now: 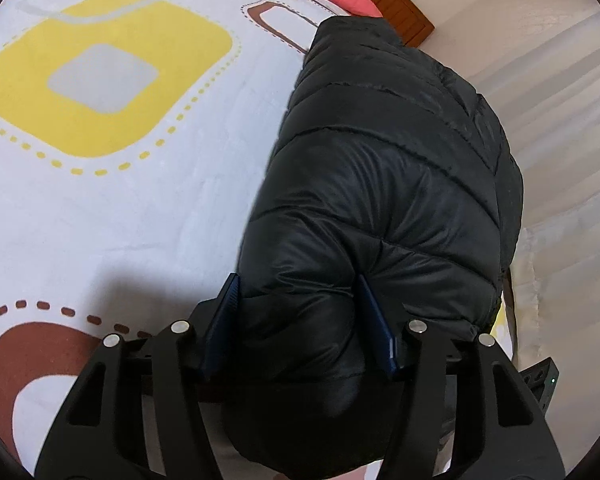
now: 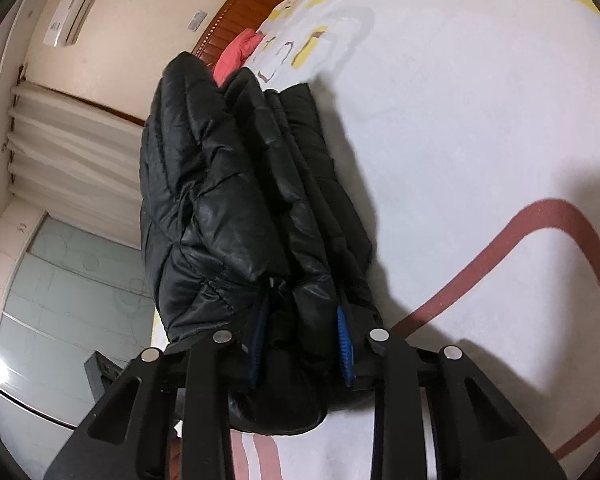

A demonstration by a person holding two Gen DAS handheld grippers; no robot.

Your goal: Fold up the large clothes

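Your left tongs point(image 1: 296, 320) pinch a thick bunch of the black puffer jacket point(image 1: 380, 184), which stretches away toward 1 o'clock over the patterned bed sheet point(image 1: 120, 208). Your right tongs point(image 2: 300, 340) clamp the jacket's folded layers, the sheet lying at 3 o'clock.

Evenly bright indoor light; soft shadows fall on the bed sheet point(image 1: 100, 220). Strong fisheye curving, dark vignetted corners, slight blur.
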